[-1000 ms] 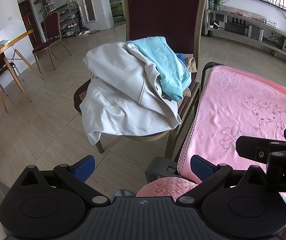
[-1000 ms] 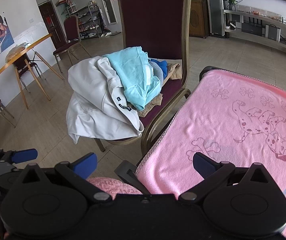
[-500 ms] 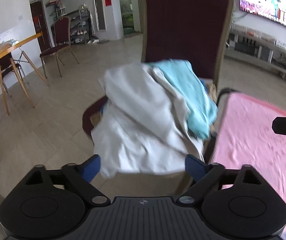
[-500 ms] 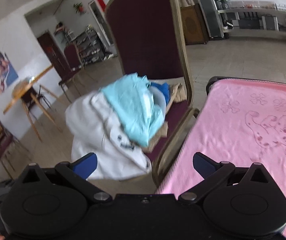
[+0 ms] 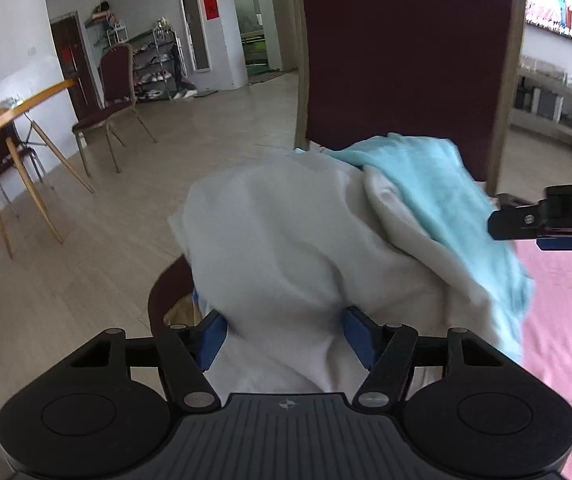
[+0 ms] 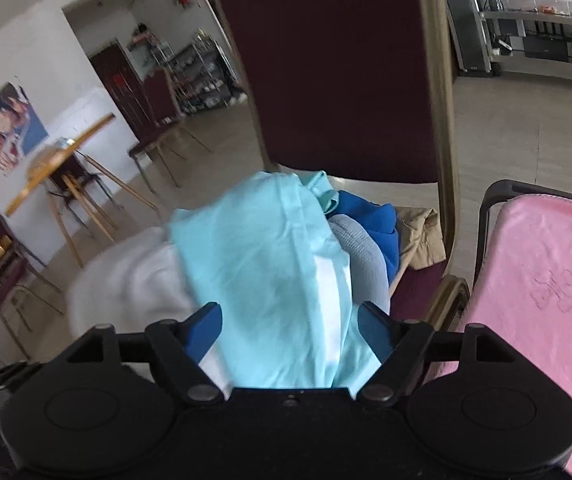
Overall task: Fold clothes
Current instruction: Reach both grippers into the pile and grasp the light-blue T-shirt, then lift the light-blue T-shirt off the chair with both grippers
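Observation:
A pile of clothes lies on a maroon chair [image 5: 406,60]. On top are a white garment [image 5: 286,240] and a light blue garment [image 6: 261,264]. My left gripper [image 5: 286,336] is over the white garment's near fold, jaws closing, with the cloth bulging between the blue pads [image 5: 211,338]. My right gripper [image 6: 290,332] straddles the light blue garment [image 5: 446,192], jaws closing too, cloth between its pads [image 6: 374,332]. One finger of the right gripper [image 5: 546,220] shows at the right edge of the left wrist view. A dark blue piece [image 6: 374,224], a grey one and a tan one [image 6: 422,236] lie underneath.
A pink towel-covered table [image 6: 546,280] with a black frame stands right of the chair [image 6: 346,80]. A wooden table [image 5: 17,108] and another maroon chair [image 5: 113,92] stand far left on the tiled floor. A TV shelf lines the right wall.
Both grippers have moved forward from the pink table's edge onto the clothes pile. Their jaws have narrowed, and cloth now sits between the pads of each.

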The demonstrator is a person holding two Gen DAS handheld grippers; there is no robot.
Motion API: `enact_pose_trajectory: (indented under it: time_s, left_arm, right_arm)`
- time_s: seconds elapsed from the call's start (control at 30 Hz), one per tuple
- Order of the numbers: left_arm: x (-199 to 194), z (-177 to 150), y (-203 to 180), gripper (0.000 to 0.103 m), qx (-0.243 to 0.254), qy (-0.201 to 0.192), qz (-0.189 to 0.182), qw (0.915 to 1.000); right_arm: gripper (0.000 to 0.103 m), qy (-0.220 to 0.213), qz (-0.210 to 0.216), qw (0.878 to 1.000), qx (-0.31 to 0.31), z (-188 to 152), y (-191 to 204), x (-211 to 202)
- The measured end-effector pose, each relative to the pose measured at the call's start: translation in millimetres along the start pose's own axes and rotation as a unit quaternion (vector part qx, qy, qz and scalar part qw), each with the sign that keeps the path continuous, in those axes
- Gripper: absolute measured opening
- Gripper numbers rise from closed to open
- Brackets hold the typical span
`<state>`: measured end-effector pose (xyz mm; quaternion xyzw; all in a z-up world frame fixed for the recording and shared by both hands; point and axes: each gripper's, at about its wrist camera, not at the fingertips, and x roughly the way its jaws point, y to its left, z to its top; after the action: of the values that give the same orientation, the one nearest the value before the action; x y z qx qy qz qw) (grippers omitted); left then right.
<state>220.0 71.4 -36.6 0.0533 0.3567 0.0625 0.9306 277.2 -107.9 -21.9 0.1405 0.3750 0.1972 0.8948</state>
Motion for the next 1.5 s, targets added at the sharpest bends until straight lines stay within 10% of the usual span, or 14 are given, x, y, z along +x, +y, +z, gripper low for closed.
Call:
enact_pose_trajectory:
  time_s: [0.07,0.1,0.13,0.27,0.43,0.8,1.13,1.33,1.5]
  left_arm:
    - [11,7,-1,0.064,0.001,-0.001,0.001,1.0]
    - [15,11,-2,0.064,0.001,-0.004,-0.001,1.0]
    - [18,15,-3,0.064,0.004,-0.01,0.003,0.9999]
    - [24,32,-9,0.064,0.015,-0.03,0.022,0.9992]
    - [30,55,-15,0.064,0.013,-0.059,0.055,0.9967]
    - [-2,43,-55,0.077,0.074,-0.072,0.079,0.9915]
    - [-89,13,-108,0.08,0.108,-0.085,-0.043,0.9895]
    - [-131,-26,-150,0.08,0.127,-0.084,-0.12,0.981]
    - [-156,-29,-149,0.08,0.138,-0.111,-0.111,0.9778]
  right_arm:
    - [0.058,0.004,-0.001,1.0,0.001,3,2,18]
    - [0.018,0.005,-0.002,1.0,0.002,5,3,27]
    - [0.007,0.001,-0.011,1.0,-0.003,8,6,30]
    - [0.006,-0.144,-0.071,0.987,-0.008,31,11,-25]
    - [0.006,-0.334,-0.158,0.929,0.025,73,-6,-151]
    - [0.006,-0.416,-0.283,0.862,0.057,24,-54,-326]
    - [0.006,-0.303,-0.279,0.903,0.125,0,-107,-351]
    - [0.007,-0.278,-0.156,0.93,0.182,12,-103,-331]
    - [0.007,-0.378,-0.071,0.889,0.249,35,-99,-372]
